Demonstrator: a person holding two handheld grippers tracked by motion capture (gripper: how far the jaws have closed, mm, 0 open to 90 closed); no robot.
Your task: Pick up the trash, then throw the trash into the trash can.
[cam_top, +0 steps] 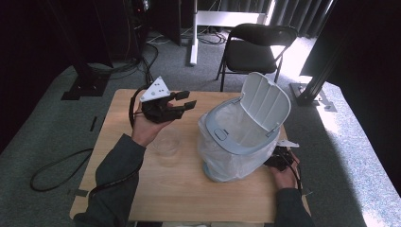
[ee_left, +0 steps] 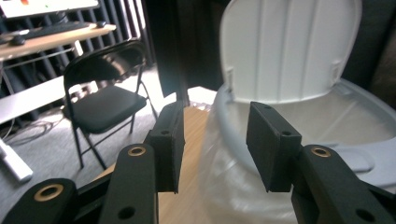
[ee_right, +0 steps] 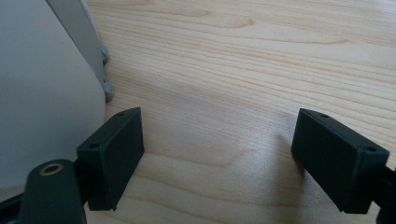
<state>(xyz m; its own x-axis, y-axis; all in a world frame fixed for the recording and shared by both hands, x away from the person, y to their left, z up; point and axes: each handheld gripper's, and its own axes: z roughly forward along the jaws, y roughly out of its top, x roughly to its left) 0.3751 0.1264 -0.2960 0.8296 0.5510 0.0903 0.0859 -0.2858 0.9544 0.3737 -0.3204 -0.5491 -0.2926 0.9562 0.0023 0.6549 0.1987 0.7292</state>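
The left claw (cam_top: 182,101) is hovering spread and empty beside the bin (cam_top: 241,137) (lid up, bag inside), which is standing right of centre on the counter (cam_top: 189,189). The right claw (ee_right: 219,158) is resting spread by its base. Next likely calls for fetching the clear cup (cam_top: 166,144).

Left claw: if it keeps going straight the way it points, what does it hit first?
Most likely the white plastic bin lined with a clear bag: in the left gripper view the open, empty left claw aims at its grey rim just under the raised lid. Depth is unclear, so where on the rim is uncertain.
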